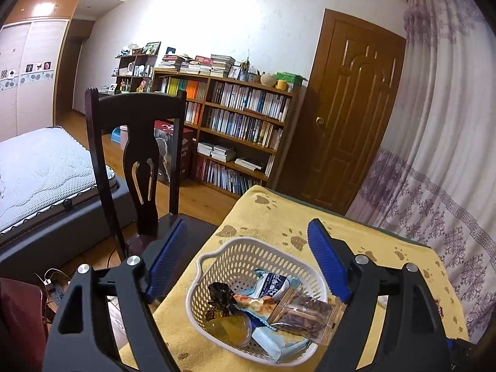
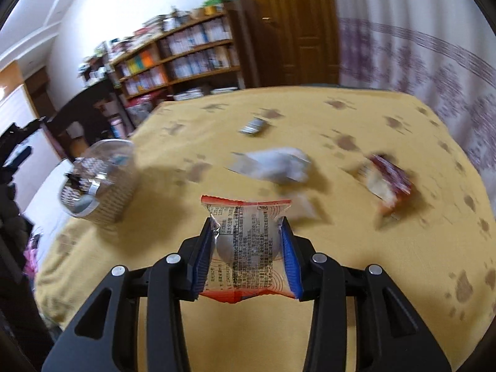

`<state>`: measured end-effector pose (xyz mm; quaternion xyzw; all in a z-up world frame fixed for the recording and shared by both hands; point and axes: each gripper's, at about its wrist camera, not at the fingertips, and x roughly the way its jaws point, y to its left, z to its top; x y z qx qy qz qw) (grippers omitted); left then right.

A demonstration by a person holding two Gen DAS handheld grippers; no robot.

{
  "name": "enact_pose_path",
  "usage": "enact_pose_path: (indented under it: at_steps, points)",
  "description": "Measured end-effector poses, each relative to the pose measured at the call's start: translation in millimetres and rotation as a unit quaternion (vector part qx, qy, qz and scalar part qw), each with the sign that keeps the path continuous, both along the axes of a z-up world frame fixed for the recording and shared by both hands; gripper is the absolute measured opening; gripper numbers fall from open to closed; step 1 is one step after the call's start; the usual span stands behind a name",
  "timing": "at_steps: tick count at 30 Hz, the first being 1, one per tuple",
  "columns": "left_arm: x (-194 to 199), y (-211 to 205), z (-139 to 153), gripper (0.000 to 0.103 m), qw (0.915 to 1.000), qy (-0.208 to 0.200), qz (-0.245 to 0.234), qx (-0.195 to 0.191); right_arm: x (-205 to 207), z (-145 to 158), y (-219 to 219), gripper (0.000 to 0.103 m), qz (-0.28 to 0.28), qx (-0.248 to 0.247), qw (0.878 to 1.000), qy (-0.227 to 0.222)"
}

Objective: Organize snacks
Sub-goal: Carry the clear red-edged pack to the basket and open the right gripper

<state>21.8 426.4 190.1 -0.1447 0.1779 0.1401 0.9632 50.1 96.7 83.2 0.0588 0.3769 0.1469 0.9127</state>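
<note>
1. The right tongs [image 2: 247, 248] are clamped on a clear snack packet with orange-red ends [image 2: 246, 245], its printed back facing up, held above the yellow paw-print cloth [image 2: 248, 334] that covers the worktop.
2. The left tongs [image 1: 248, 266] stand wide apart and grip nothing; their blue pads [image 1: 169, 257] flank a white perforated basket [image 1: 217, 257] without touching it.
3. The basket sits on the cloth near the worktop's left edge. Inside lie a clear pack of brown pieces [image 1: 305, 317], a light blue packet [image 1: 272, 285], a black-wrapped sweet [image 1: 220, 293], an orange-and-white wrapped piece [image 1: 252, 303] and a small tub of amber jelly [image 1: 229, 327], all crowded together.
4. Farther out in the right wrist view, blurred, a white packet [image 2: 276, 164] lies mid-cloth, a red-and-white packet [image 2: 387, 183] lies to its right, and a small dark packet [image 2: 254, 128] lies beyond them, each apart from the others.
5. A dark wooden chair [image 1: 136, 142] stands just beside the worktop's left side.
6. Beyond are a bed [image 1: 46, 167], a bookshelf packed with books [image 1: 235, 130], a brown door [image 1: 350, 117] and a patterned curtain [image 1: 440, 142].
</note>
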Motion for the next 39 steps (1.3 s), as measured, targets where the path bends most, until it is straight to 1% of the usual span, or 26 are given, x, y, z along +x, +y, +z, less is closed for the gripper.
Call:
enact_pose_path:
  at_steps: [4,8,13,18,21,24,26,29,35,37,39]
  points:
    - [-6,3,4,0.082,0.9999,-0.009,0.012,0.007,9,18,45,0.041,0.055,0.007,0.998,-0.006]
    - [-11,9,7,0.082,0.9997,-0.016,0.017,0.0,17,31,88,0.041,0.101,0.014,0.995,-0.005]
    - [-15,19,8,0.082,0.9994,-0.023,0.024,-0.013,34,46,138,0.041,0.14,0.03,0.99,0.007]
    - [-18,33,7,0.082,0.9986,-0.029,0.034,-0.029,50,51,191,0.041,0.17,0.025,0.985,0.018]
    - [-17,38,5,0.082,0.9981,-0.029,0.039,-0.038,61,53,213,0.044,0.178,0.043,0.983,0.027]
    - [-14,40,3,0.082,0.9982,-0.024,0.038,-0.04,72,53,226,0.048,0.192,0.081,0.977,0.045]
    - [-12,39,2,0.082,0.9983,-0.022,0.036,-0.04,72,55,225,0.051,0.191,0.086,0.977,0.043]
    - [-12,38,4,0.082,0.9984,-0.023,0.034,-0.038,72,51,216,0.051,0.182,0.078,0.979,0.039]
    - [-14,37,5,0.082,0.9986,-0.025,0.031,-0.035,76,31,196,0.051,0.15,0.079,0.983,0.073]
    - [-14,36,5,0.082,0.9986,-0.025,0.031,-0.035,75,25,194,0.051,0.139,0.071,0.984,0.082]
    - [-14,36,5,0.082,0.9986,-0.025,0.031,-0.035,74,19,196,0.051,0.141,0.069,0.983,0.091]
